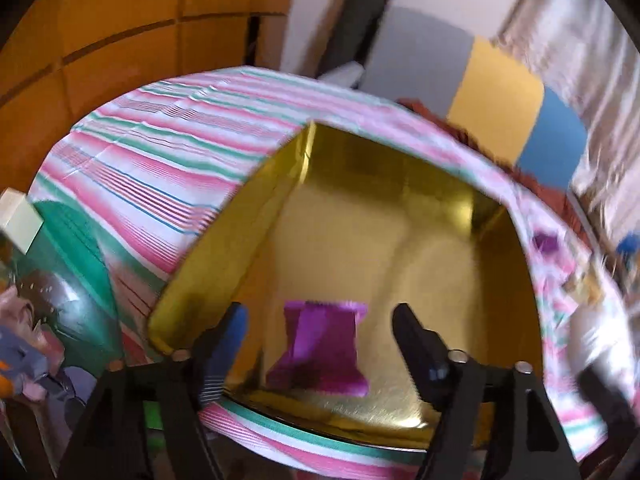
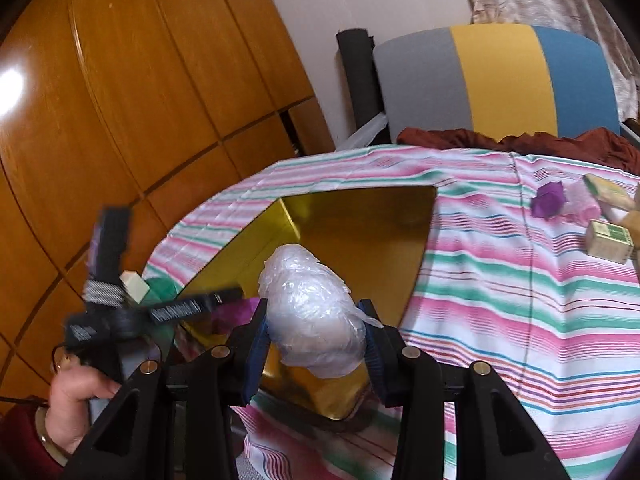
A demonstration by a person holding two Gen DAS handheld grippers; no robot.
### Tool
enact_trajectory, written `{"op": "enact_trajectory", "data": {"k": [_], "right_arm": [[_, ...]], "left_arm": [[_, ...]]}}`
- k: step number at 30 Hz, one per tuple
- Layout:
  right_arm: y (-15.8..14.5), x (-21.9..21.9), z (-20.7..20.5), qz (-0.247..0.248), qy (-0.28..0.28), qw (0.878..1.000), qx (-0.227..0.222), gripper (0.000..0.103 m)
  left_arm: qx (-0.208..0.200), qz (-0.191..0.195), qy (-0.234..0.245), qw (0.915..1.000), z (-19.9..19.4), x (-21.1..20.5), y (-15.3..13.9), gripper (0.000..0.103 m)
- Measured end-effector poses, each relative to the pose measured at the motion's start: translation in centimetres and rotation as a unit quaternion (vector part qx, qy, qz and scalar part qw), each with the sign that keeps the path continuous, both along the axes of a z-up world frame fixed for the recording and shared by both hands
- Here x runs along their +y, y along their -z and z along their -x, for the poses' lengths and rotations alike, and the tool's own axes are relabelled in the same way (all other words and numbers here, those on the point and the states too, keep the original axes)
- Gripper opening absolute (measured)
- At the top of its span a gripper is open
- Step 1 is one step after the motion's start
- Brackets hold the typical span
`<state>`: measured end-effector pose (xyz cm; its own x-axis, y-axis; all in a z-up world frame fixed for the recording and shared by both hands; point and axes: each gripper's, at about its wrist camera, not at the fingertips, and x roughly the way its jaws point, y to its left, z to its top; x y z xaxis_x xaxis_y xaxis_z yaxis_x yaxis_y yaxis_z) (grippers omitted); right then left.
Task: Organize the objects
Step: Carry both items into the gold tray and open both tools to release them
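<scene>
The tin [image 2: 360, 232] floor is partly hidden behind the bundle [image 2: 312, 312], small boxes [image 2: 610, 240] are cut off at the right edge, and the left view is motion-blurred.

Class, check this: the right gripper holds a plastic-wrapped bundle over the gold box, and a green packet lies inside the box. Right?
Not quite. The packet in the gold box is purple, as the left wrist view shows. The right gripper does hold the bundle over the box.

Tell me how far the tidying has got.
Done: one purple packet lies in the gold tray, the left tongs open above it. In hand: the right tongs hold a plastic bundle. Left: another purple packet and small boxes on the cloth.
</scene>
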<state>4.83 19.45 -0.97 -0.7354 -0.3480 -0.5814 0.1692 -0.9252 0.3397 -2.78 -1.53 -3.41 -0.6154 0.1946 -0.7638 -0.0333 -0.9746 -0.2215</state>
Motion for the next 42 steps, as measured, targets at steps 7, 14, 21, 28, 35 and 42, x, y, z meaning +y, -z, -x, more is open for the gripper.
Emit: {"op": "enact_trajectory", "data": {"k": [7,14,21,28,35,42], "right_arm": [[1.3,-2.7,2.2,-0.013,-0.022,0.999,-0.029,0.043],[2.7,-5.5,4.0,-0.025,-0.038,0.998,-0.052,0.044],[3.1,-5.6,4.4,0.009,-0.038,0.997,-0.072,0.065],[1.5,-3.3,3.0,0.033,-0.011,0.998,-0.044,0.065],[-0.2,-1.1,2.2,0.015,0.032,0.999,-0.023,0.065],[-0.8,2.9,0.8,0.003,0.093,0.996,-0.016,0.065]], "left_arm": [[0.088,-0.025,-0.065,0.9937,-1.8,-2.5,-3.8,0.099],[0.093,-0.035,-0.076,0.9922,-1.9,-3.2,-4.2,0.099],[0.085,-0.043,-0.074,0.9927,-1.8,-3.2,-3.8,0.099],[0.076,-0.044,-0.065,0.9939,-2.1,-2.5,-3.4,0.099],[0.073,-0.04,-0.041,0.9957,-2.5,-1.0,-3.2,0.1],[0.07,-0.024,-0.004,0.9973,-2.9,1.0,-3.1,0.101]]}}
